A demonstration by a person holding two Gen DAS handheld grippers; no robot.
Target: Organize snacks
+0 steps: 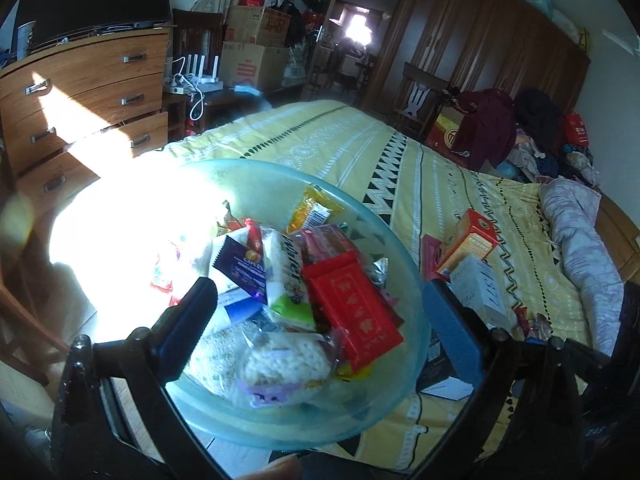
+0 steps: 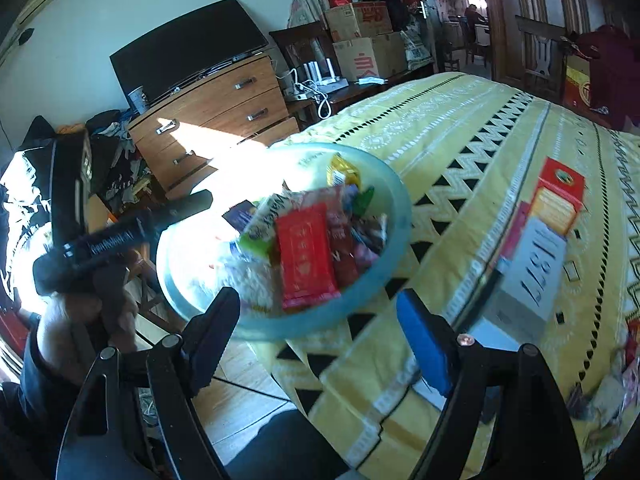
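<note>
Glass bowl [image 1: 380, 224] overhangs bed [image 1: 460, 184] corner; boxes [image 1: 468, 244] near.

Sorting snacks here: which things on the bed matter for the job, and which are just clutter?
Job: glass bowl of snacks, red packet, orange box, grey box, loose snacks on the bed's right.

Clutter: rolled blanket, clothes pile, dresser, cardboard boxes.
</note>
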